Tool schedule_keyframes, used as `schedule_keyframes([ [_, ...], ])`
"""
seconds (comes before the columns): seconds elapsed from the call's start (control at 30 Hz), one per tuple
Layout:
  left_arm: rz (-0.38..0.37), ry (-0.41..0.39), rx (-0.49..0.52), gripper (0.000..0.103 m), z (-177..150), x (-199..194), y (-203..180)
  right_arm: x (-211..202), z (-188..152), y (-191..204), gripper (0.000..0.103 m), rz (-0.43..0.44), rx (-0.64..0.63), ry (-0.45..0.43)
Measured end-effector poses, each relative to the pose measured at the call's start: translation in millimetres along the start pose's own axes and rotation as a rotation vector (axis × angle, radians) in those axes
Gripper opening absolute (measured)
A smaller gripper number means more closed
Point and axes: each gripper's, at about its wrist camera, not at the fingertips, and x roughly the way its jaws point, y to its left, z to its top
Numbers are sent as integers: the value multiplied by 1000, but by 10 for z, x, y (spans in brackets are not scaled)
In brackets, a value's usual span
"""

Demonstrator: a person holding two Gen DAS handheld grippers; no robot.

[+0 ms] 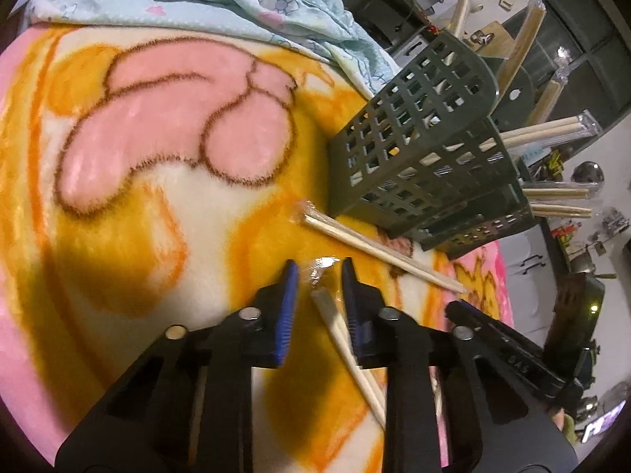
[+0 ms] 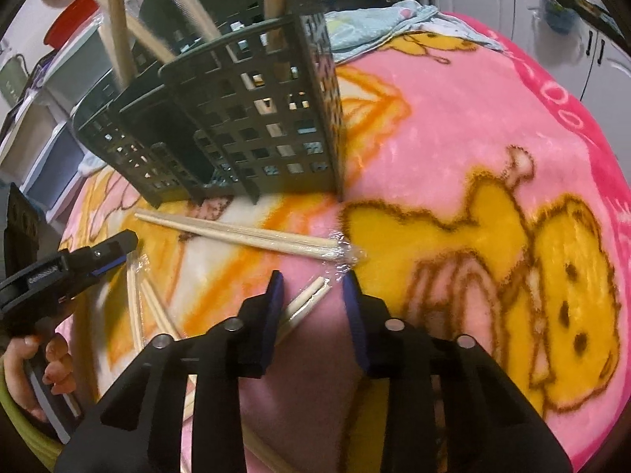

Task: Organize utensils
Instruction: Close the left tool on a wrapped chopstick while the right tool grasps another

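Nearest in the left wrist view, the left gripper (image 1: 317, 268) has its blue-padded fingers (image 1: 290, 295) spread apart around one wrapped pair of chopsticks (image 1: 339, 327) lying on the pink and yellow blanket (image 1: 157, 197), not yet pinching it. In the right wrist view, the right gripper (image 2: 311, 280) is likewise released, its fingers straddling the end of another wrapped pair (image 2: 309, 295). Just beyond both, a third wrapped pair (image 2: 252, 236) lies flat on the blanket, close to the foot of the dark green lattice utensil holder (image 1: 418, 146). The holder stands upright, with several chopstick pairs and wooden handles already sticking out of its top. To grasp well, each gripper should probably lower until the fingers sit level with the sticks, then close squarely across both sticks, since the slick plastic wrap could slip.
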Motion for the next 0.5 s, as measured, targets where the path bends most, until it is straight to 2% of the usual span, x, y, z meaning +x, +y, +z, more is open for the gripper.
schedule_keyframes([
  [0.17,14,-3,24,6,2,3,17,-18,-18,-39,16,-6,12,-7],
  [0.33,-7,-1,14,5,6,-16,70,-58,-48,-110,7,15,43,-7],
  [0.5,0,-22,25,4,-6,-115,71,-123,-77,-118,6,22,45,-10],
])
